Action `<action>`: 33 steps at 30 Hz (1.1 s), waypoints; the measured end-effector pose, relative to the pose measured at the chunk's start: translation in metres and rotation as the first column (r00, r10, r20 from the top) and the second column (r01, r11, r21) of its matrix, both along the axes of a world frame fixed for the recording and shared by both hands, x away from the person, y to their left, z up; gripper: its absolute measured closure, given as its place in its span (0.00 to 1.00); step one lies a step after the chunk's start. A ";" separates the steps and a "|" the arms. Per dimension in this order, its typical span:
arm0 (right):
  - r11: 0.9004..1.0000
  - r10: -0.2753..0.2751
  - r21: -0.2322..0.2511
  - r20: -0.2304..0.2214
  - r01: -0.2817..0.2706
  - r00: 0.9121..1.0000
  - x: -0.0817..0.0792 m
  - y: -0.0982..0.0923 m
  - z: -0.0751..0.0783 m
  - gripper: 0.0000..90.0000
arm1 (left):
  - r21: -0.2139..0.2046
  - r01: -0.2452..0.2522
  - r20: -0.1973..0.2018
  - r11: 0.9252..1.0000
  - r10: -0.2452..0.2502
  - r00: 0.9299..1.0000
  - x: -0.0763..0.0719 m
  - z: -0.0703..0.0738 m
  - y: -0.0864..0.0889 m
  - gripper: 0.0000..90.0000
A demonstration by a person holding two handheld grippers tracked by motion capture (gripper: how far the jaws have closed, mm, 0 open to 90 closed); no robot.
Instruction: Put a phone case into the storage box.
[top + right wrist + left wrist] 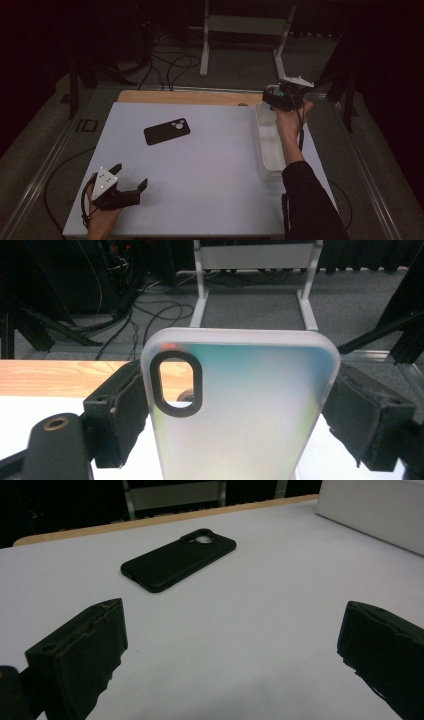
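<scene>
The right tongs (235, 415) squeeze the clear phone case (240, 405) by its side edges (light, bendy, slippery); the left tongs (230, 660) are open.

Clear phone case (240, 410): lower end cut off by the bottom edge of the right gripper view; sides hide the pad faces. From above, the case is too small to make out. White tray (372, 512): clipped at the left gripper view's corner.
</scene>
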State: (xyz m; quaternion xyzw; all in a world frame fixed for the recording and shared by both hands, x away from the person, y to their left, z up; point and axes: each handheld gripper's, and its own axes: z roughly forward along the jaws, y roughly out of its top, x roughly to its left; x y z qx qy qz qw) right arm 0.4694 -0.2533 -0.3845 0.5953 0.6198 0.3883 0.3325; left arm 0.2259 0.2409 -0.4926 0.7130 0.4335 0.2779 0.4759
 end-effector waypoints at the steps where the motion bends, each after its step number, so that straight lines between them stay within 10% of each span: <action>1: 1.000 0.000 -0.002 -0.004 0.000 1.000 0.001 0.001 -0.001 0.19 | -0.001 0.000 0.000 1.000 0.000 1.000 0.000 0.000 0.000 0.00; 33: 0.999 -0.021 -0.038 -0.123 0.016 0.992 0.015 0.003 -0.043 0.18 | -0.002 0.002 0.000 1.000 -0.002 1.000 0.000 0.000 0.000 0.00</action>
